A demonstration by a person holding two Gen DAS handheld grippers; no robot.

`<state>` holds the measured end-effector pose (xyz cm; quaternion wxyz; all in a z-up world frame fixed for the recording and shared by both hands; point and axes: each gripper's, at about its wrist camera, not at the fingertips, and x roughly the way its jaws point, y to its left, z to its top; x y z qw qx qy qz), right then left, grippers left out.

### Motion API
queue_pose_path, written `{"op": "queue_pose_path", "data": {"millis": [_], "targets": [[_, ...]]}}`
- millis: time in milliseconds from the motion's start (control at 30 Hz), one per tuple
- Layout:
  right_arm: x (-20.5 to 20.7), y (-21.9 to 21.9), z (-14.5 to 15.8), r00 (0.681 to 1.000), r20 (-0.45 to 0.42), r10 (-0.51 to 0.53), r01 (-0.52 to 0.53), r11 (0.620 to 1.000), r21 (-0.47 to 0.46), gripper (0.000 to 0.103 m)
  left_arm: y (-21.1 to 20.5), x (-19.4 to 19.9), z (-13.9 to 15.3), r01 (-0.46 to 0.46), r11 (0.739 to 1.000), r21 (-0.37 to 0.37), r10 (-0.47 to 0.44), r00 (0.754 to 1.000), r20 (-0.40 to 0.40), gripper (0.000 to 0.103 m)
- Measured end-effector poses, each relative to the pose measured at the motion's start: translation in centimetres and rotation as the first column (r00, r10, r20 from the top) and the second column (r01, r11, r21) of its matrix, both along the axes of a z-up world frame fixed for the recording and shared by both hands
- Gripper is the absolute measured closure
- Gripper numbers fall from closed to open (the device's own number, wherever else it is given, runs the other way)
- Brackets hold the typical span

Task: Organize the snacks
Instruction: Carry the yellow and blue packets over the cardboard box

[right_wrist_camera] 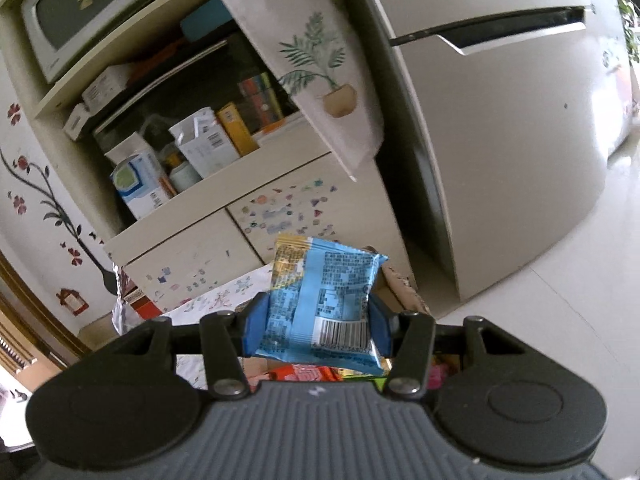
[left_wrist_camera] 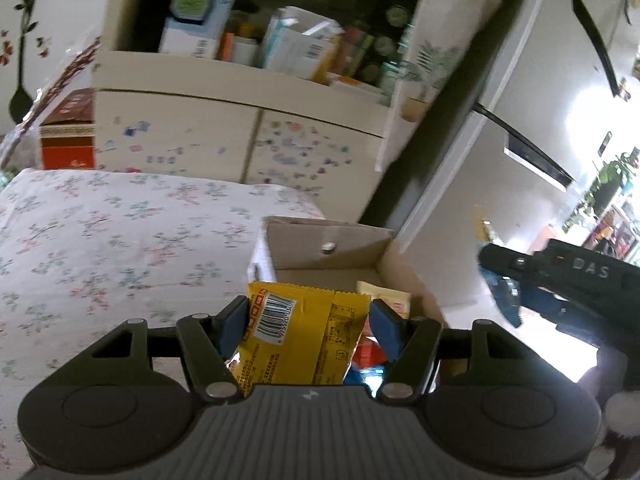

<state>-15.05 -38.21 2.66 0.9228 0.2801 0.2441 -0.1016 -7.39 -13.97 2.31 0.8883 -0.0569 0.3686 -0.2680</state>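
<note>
My left gripper (left_wrist_camera: 306,322) is shut on a yellow snack packet (left_wrist_camera: 296,340) with a barcode, held above an open cardboard box (left_wrist_camera: 344,252). Another pale yellow packet (left_wrist_camera: 386,298) and red and blue packets (left_wrist_camera: 366,360) lie in the box below. My right gripper (right_wrist_camera: 316,326) is shut on a light blue snack packet (right_wrist_camera: 320,300), held up in the air. Red and green packets (right_wrist_camera: 308,374) show under it. The right gripper also shows in the left wrist view (left_wrist_camera: 560,280), at the right edge.
A floral-cloth table (left_wrist_camera: 120,240) lies left of the box. A cream cabinet (left_wrist_camera: 240,136) with an open shelf of boxes stands behind. A white fridge (right_wrist_camera: 500,140) stands to the right. A red box (left_wrist_camera: 68,132) sits at the far left.
</note>
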Motion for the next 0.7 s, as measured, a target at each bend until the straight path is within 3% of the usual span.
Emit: {"op": "queue_pose_path", "data": {"millis": [333, 600, 667, 700], "targets": [[-0.5, -1.2, -0.6, 1.000, -0.018, -0.007, 0.008, 0.998, 0.061, 0.050, -6.1, -1.3, -1.0, 0.089, 0.996, 0.026, -0.088, 0.996, -0.028, 0.033], [-0.3, -2.0, -1.0, 0.999, -0.032, -0.020, 0.023, 0.994, 0.108, 0.050, -8.2, -0.5, -1.8, 0.088, 0.995, 0.038, -0.087, 0.996, -0.035, 0.032], [-0.1, -2.0, -1.2, 0.999, -0.040, -0.018, 0.023, 0.993, 0.118, 0.050, -8.6, -0.6, -1.7, 0.082, 0.995, 0.052, -0.081, 0.996, -0.027, 0.028], [0.0, -2.0, -1.3, 0.999, -0.044, -0.017, 0.023, 0.992, 0.126, 0.049, -8.7, -0.7, -1.6, 0.077, 0.995, 0.061, -0.075, 0.997, -0.025, 0.021]]}}
